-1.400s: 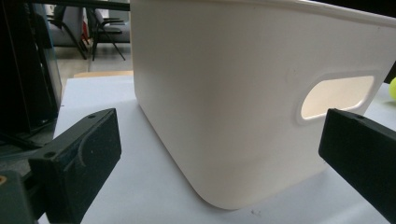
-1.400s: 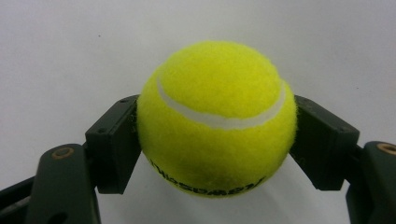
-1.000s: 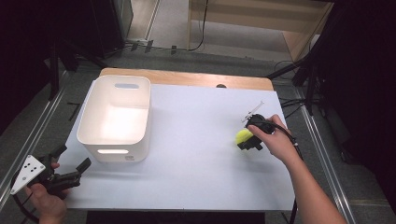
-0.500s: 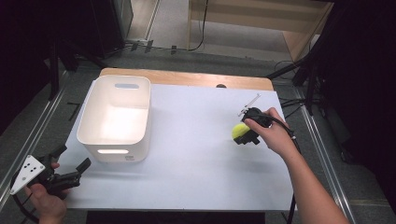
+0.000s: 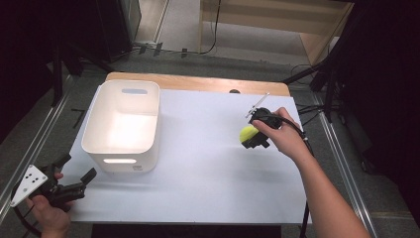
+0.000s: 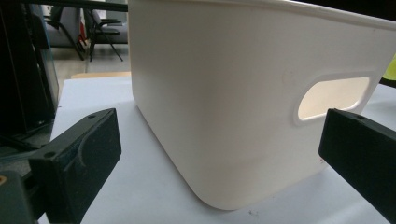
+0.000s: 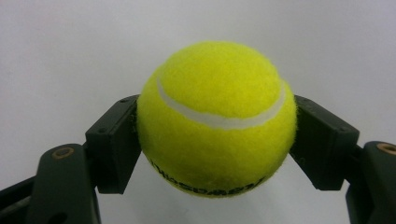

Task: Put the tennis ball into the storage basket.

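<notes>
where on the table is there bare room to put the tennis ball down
The widest free patch of the table lies between the white bin and the right tongs, which grip the tennis ball. The near strip is bare too. It is tighter at the bin's near left corner, beside the open left tongs.

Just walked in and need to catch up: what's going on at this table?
A person is working with a handheld gripper in each hand. The right gripper is clamped on a yellow tennis ball, held above the white table at its right side. The left gripper sits open at the near left corner, jaws apart with nothing between them, pointing at the white bin. The bin looks empty, so the ball may be headed there.
</notes>
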A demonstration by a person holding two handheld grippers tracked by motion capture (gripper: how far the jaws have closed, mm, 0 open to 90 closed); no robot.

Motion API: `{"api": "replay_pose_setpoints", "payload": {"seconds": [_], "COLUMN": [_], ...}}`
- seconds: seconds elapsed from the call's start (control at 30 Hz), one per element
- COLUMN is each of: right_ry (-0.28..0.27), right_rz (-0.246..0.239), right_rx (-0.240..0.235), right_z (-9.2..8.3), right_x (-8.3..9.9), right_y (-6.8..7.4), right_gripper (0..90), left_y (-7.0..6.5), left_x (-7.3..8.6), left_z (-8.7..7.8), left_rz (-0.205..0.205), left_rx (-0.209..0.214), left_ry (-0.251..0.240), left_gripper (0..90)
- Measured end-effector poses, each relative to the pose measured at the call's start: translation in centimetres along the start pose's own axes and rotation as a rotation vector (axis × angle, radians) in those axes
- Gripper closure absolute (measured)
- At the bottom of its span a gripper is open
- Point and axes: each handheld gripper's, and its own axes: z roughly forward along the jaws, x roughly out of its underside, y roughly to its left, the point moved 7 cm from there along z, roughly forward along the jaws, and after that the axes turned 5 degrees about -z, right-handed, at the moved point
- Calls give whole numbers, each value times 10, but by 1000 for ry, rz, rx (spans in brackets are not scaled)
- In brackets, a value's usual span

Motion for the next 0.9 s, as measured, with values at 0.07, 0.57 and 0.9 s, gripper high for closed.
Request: {"api": "replay_pose_setpoints", "payload": {"seconds": [0.07, 0.57, 0.9], "right_ry": [-2, -11, -1], "right_rz": [-6, -63, -80], "right_rx": [1, -10, -11], "right_z": [-1, -11, -16], "right_x": [-4, -35, -48], "right_y": [1, 9, 14], "right_gripper": [231, 231, 231], "left_y": [0, -1, -1], "left_x": [0, 0, 0], "left_z": [0, 0, 0], "left_rz": [-2, 1, 5], "left_rx": [1, 6, 9], "left_ry": [-2, 0, 2], "left_gripper": [0, 0, 0]}}
